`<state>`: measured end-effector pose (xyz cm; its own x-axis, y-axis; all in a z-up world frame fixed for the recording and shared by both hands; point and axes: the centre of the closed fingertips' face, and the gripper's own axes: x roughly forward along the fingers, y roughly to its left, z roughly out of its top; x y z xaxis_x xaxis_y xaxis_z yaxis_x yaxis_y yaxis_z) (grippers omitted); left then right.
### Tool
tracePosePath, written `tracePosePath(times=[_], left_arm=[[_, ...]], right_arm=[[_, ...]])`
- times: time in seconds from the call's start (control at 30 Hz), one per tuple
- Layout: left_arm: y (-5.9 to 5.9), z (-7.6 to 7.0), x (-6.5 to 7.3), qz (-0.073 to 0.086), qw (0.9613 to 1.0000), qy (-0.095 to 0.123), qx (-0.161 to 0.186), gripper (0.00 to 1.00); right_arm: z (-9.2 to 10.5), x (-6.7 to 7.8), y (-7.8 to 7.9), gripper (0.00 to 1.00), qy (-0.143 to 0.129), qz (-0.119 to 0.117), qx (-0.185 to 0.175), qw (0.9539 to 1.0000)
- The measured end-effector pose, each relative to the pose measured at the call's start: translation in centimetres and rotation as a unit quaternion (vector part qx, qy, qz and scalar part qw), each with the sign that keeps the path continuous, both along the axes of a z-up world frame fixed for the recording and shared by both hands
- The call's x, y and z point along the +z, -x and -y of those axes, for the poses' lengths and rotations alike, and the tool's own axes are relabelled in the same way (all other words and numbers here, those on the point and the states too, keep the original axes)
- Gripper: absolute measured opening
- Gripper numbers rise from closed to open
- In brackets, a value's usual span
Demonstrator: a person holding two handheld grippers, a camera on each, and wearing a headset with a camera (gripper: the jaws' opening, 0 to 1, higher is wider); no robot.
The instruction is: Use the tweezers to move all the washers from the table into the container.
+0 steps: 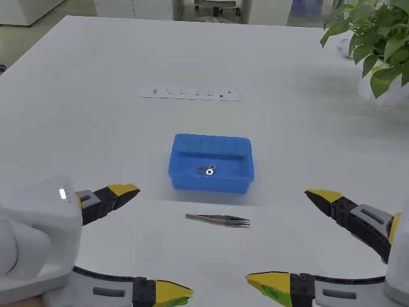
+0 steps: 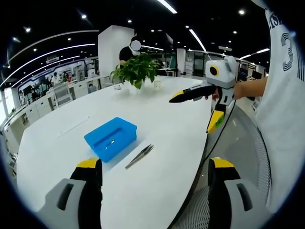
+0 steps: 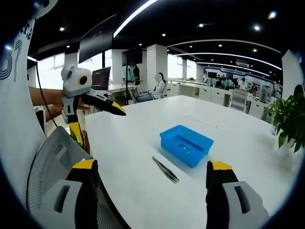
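Left tool (image 1: 144, 243), right tool (image 1: 294, 238): both spread, holding nothing. Tweezers (image 1: 217, 219) lie on table (image 1: 96, 128) between them; washers (image 1: 206, 170) sit in blue container (image 1: 211, 181) just beyond. I judge transfer finished; next, only withdrawal.

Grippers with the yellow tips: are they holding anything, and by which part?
Nothing is held. The left gripper and right gripper are both open and empty; the tweezers lie free on the table.
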<state>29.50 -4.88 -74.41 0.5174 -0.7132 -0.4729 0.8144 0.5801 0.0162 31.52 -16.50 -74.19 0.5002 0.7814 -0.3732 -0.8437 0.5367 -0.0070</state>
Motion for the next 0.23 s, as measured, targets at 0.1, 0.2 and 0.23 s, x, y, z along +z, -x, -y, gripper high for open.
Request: tracePosePath(times=[0.1, 0.2, 0.23], left_arm=[[0.16, 0.36, 0.21, 0.001, 1.0, 0.005, -0.003, 0.97], [0.42, 0.61, 0.15, -0.002, 1.0, 0.003, -0.008, 0.96], [0.5, 0.66, 0.14, -0.003, 1.0, 0.003, -0.009, 0.96]], right_arm=[[-0.22, 0.23, -0.01, 0.94, -0.002, 0.001, 0.003, 1.0], [-0.26, 0.31, -0.01, 0.94, -0.002, 0.001, 0.003, 1.0], [-0.25, 0.33, 0.0, 0.93, -0.003, 0.0, 0.002, 1.0]])
